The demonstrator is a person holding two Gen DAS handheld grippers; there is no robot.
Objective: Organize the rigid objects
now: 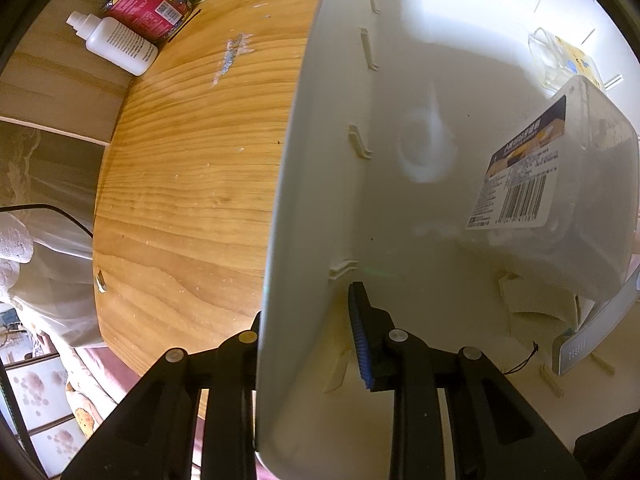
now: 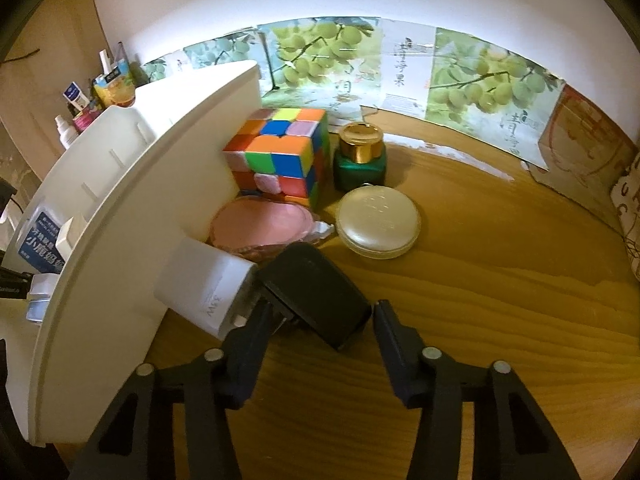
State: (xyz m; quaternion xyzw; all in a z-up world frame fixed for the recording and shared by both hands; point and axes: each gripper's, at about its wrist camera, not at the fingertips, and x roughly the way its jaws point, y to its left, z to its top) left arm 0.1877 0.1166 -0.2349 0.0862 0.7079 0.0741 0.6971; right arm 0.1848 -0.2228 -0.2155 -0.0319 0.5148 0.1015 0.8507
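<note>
My left gripper point(image 1: 308, 320) is shut on the wall of a white plastic bin point(image 1: 320, 160); one finger is inside, the other outside. Inside the bin lie a white box with a barcode label point(image 1: 560, 184) and a small clear box point(image 1: 560, 60). In the right wrist view the bin point(image 2: 120, 240) stands at the left. My right gripper point(image 2: 320, 316) is open around a black rectangular object point(image 2: 316, 296) on the table. Nearby lie a white box point(image 2: 204, 288), a pink round case point(image 2: 260, 224), a colour cube point(image 2: 280, 156), a green jar with gold lid point(image 2: 360, 156) and a cream round compact point(image 2: 378, 222).
The wooden table point(image 2: 480, 300) extends to the right. A fruit-print board point(image 2: 400, 72) lines the back wall, with a cardboard box point(image 2: 580, 140) at the far right. A white bottle point(image 1: 116, 42) and a pink box point(image 1: 148, 4) sit at the table's far left.
</note>
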